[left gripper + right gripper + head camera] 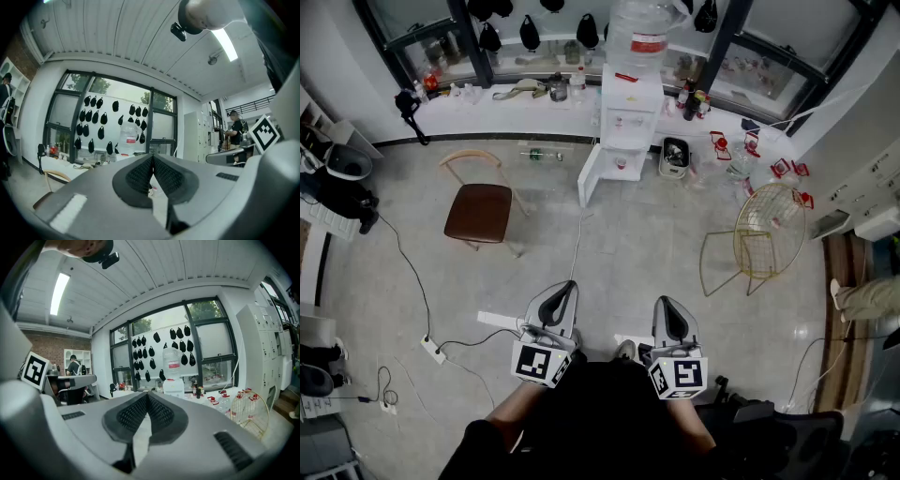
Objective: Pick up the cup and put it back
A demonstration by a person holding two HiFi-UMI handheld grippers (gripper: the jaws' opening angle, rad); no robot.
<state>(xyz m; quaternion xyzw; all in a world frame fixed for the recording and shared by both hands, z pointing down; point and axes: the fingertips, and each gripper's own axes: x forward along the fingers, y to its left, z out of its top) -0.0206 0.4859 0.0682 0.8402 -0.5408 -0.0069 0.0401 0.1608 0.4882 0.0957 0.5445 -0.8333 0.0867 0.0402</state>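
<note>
The person stands in the middle of the room, holding both tools out level over the floor [619, 253]. The left tool [565, 287] is closed, its ribbed pads [139, 176] meeting at the tips with nothing between them. The right tool [668, 303] is closed and empty in the same way, just beside the left one. Both point toward the white water dispenser [628, 117] with its big bottle [641, 28] by the window, well apart from them. A long tabletop [469, 105] runs under the window and carries small things. They are too small for me to pick out a cup among them, so I cannot say where the cup is. A brown chair [478, 211] stands on the left and a gold wire chair [769, 230] on the right. A white power strip [433, 350] lies on the floor near the left tool.
</note>
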